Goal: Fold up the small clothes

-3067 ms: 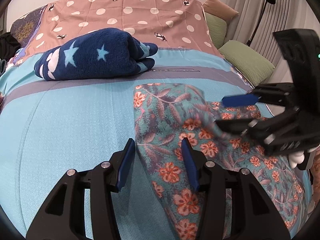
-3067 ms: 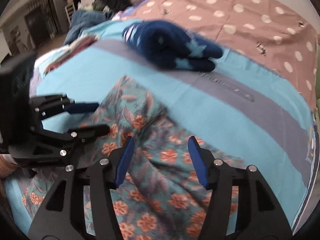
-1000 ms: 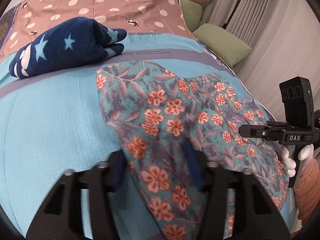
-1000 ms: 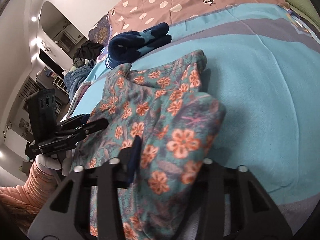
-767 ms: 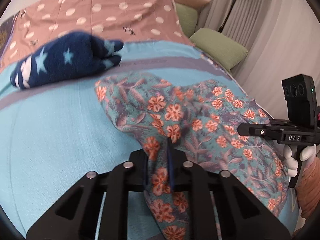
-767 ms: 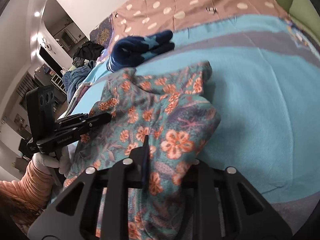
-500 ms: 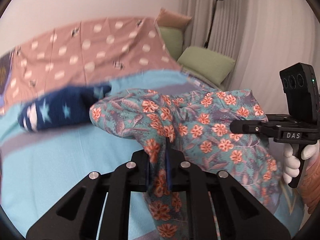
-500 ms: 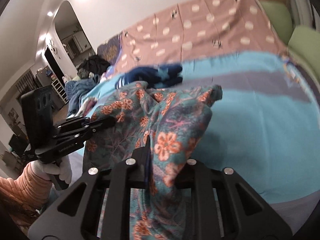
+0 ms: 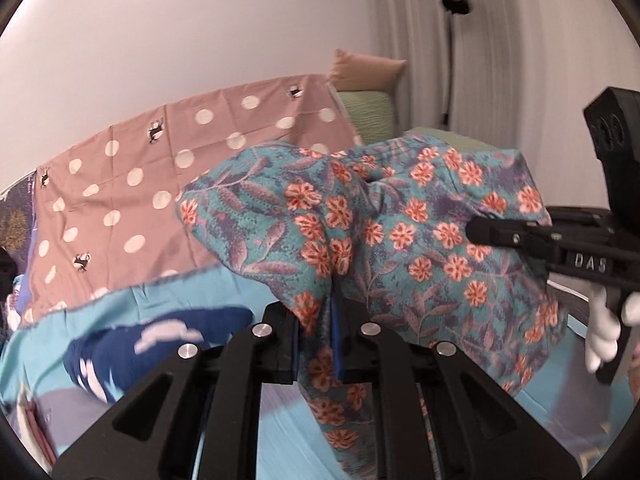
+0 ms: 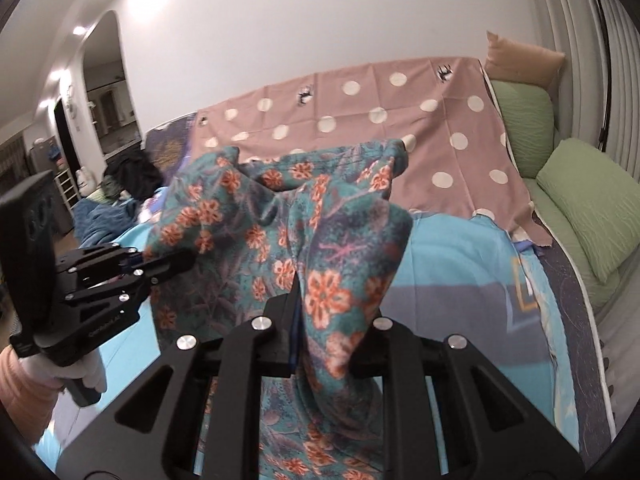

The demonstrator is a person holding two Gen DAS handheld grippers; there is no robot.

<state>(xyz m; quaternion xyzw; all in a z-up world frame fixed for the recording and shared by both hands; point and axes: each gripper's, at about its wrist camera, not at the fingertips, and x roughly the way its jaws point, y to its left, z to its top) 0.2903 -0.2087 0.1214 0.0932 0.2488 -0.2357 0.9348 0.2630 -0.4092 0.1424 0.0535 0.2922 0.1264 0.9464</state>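
Two grippers have the floral garment point(image 9: 400, 236) up in the air over the turquoise bedspread point(image 10: 452, 248), stretched roughly level between them with its long side running gripper to gripper and loose cloth drooping below. Behind it sits the pink polka-dot sheet point(image 9: 160, 184), and a navy starred blanket point(image 9: 160, 344) lies lower left. Left gripper point(image 9: 317, 330) and right gripper point(image 10: 324, 336) are each clamped tight on a bunched edge.
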